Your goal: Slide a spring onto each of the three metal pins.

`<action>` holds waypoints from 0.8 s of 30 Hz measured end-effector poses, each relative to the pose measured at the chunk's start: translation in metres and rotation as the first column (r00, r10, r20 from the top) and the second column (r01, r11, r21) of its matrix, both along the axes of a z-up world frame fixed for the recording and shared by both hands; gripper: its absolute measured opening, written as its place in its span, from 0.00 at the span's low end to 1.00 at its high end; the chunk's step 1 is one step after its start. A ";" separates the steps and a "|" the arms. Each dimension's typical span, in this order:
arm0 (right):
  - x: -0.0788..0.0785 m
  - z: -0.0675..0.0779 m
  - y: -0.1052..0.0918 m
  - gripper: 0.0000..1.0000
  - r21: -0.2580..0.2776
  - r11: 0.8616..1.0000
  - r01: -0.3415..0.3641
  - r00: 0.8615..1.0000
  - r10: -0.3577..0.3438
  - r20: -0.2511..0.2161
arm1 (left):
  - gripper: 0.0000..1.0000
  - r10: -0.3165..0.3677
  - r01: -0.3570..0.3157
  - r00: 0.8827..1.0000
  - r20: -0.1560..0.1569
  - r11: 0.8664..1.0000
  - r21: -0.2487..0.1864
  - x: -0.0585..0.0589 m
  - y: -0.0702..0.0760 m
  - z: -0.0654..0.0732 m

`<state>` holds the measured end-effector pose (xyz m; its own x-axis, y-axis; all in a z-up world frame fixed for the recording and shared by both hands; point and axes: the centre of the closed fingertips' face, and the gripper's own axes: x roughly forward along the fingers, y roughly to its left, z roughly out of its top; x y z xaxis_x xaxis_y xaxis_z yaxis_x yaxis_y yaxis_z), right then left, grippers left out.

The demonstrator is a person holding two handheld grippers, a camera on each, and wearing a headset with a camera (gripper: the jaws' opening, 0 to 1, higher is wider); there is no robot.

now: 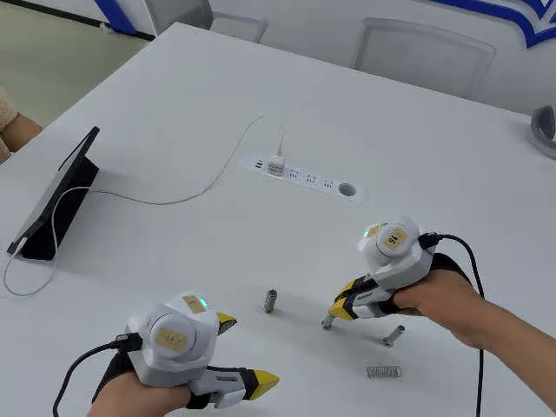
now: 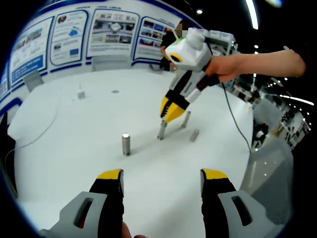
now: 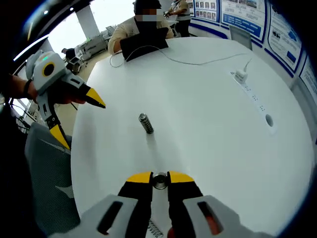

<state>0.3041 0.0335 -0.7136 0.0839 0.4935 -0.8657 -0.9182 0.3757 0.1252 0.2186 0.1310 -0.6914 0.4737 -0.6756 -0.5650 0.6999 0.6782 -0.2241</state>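
Right gripper is pinched shut on a pin, held tilted w/ its low end at the table. Loose spring lies flat, long way side to side, near that gripper on the person's side. Left gripper, jaws wide & empty, is farther off.

the room is bright, with soft, even light. the white table looks pale and a little washed out. long ceiling lights glow at the top of the left gripper view, and the top left of the right gripper view burns white. the standing spring and the tablet drop small, faint shadows. both gripper views bend at the edges, so the table looks round. far things look blurry.
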 end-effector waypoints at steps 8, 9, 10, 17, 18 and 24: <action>0.000 -0.009 0.001 0.13 -0.019 1.000 -0.012 1.000 0.012 0.004 | 0.65 0.006 -0.006 1.000 0.004 1.000 0.000 0.001 0.004 0.002; 0.000 -0.010 0.001 0.13 -0.019 1.000 -0.012 1.000 0.012 0.003 | 0.65 0.006 -0.006 1.000 0.004 1.000 0.000 0.001 0.004 0.002; 0.000 -0.012 0.001 0.13 -0.020 1.000 -0.011 1.000 0.011 0.003 | 0.65 0.006 -0.006 1.000 0.005 1.000 0.000 0.001 0.004 0.002; 0.001 -0.021 0.001 0.13 -0.026 1.000 -0.006 1.000 0.006 -0.003 | 0.66 0.017 -0.017 1.000 0.009 1.000 -0.002 0.004 0.008 0.005; 0.001 -0.022 0.001 0.13 -0.028 1.000 -0.005 1.000 0.005 -0.004 | 0.66 0.017 -0.017 1.000 0.010 1.000 -0.001 0.004 0.008 0.006; -0.001 -0.028 0.002 0.13 -0.034 0.999 -0.006 1.000 0.006 -0.006 | 0.67 0.021 -0.021 1.000 0.016 1.000 -0.001 0.005 0.009 0.009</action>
